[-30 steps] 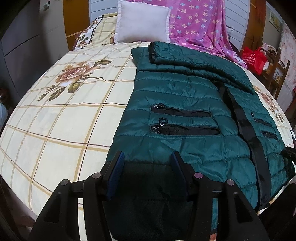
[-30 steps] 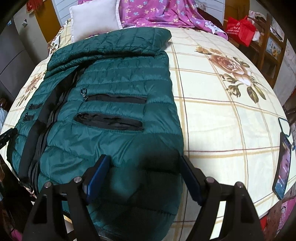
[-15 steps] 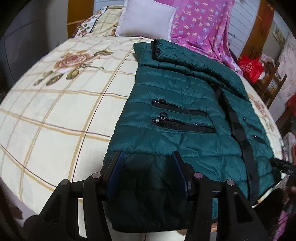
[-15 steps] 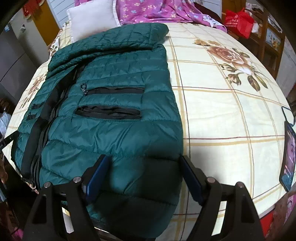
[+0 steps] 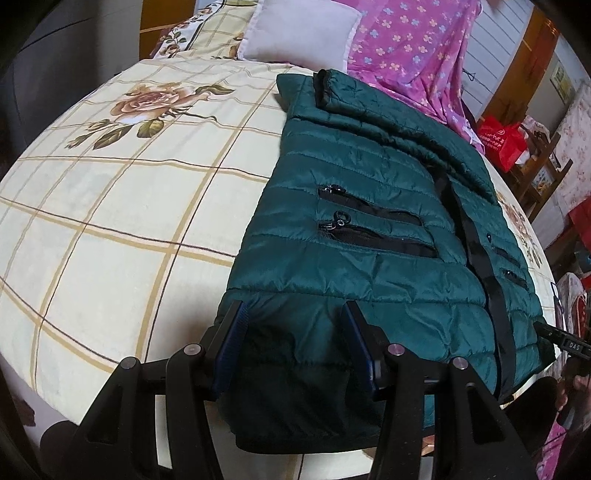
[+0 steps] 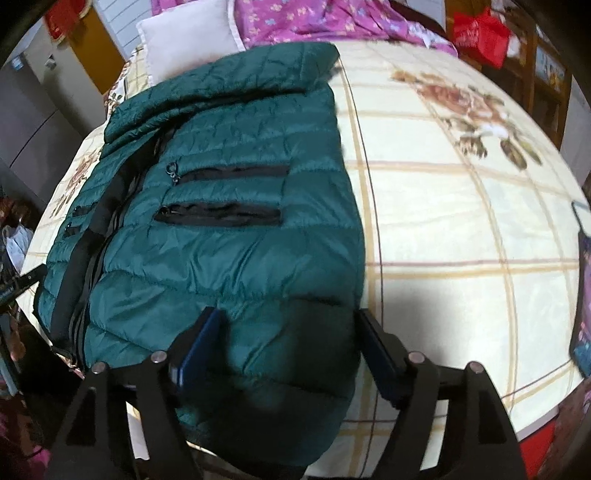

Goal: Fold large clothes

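A dark green quilted puffer jacket point(image 5: 369, 229) lies flat on the bed, zipped pockets up, a sleeve folded across its far end. It also shows in the right wrist view point(image 6: 229, 206). My left gripper point(image 5: 295, 325) is open, its fingers either side of the jacket's near left hem corner, which hangs over the bed edge. My right gripper point(image 6: 288, 332) is open, its fingers straddling the near right hem corner.
The bed point(image 5: 110, 221) has a cream checked sheet with rose prints. A white pillow point(image 5: 299, 33) and a pink floral blanket point(image 5: 413, 48) lie at the far end. A phone point(image 6: 581, 295) lies on the sheet at the right. Red bags point(image 5: 502, 140) and shelves stand beyond the bed.
Both grippers have moved closer to the jacket's near hem and dipped slightly. The jaws stay open. The jacket has not moved.
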A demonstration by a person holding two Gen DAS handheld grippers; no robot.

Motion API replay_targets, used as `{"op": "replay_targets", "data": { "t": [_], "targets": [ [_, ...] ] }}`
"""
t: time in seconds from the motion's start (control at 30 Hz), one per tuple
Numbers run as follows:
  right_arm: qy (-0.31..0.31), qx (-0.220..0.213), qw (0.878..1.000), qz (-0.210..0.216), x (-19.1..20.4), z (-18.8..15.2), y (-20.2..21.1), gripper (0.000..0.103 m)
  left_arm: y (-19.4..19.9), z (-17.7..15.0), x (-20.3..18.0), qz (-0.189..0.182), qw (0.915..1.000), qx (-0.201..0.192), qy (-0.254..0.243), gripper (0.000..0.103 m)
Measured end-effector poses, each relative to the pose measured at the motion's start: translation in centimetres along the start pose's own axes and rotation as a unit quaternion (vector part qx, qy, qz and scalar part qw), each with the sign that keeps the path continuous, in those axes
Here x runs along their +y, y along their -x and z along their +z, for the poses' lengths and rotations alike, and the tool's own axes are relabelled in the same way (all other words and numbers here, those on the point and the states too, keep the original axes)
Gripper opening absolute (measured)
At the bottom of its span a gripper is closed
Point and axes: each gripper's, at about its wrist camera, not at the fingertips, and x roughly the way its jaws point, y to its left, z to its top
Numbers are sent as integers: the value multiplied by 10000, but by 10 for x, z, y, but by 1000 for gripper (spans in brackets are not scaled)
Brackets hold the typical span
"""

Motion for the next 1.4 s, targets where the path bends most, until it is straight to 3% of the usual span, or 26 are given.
{"op": "replay_targets", "data": {
  "t": [0.23,0.57,0.8,0.9,1.0,1.13,1.23,1.33,1.37,1.4],
  "targets": [
    [35,10,10000,11,2,-1,-1,79,-5,-1,4,-25,10000,33,-3,35],
    [159,-19,9999,-18,11,-2,-7,91,-8,-3,7,-84,10000,17,-7,36],
    [150,-32,9999,17,9,-2,-6,91,7,-2,37,-163,9975,-207,654,36],
    [153,-18,9999,7,9,-2,-7,91,0,-2,40,-271,9966,9,778,36],
    [165,-54,9998,16,9,-3,-7,92,-9,-6,33,-345,9966,192,717,37],
    [186,-137,9997,35,9,-5,-5,91,-8,-10,21,-82,9988,80,483,37],
    [129,-220,9997,-1,6,-6,-3,84,-7,-11,19,-84,9986,88,507,35],
    [316,-307,9990,-53,8,-6,2,60,-2,-12,17,-136,9987,23,481,10],
    [356,-326,9988,-37,9,-6,4,47,1,-12,17,-172,9987,-29,475,1],
    [395,-336,9987,-7,9,-6,6,39,4,-12,15,-221,9987,-81,449,0]
  ]
}}
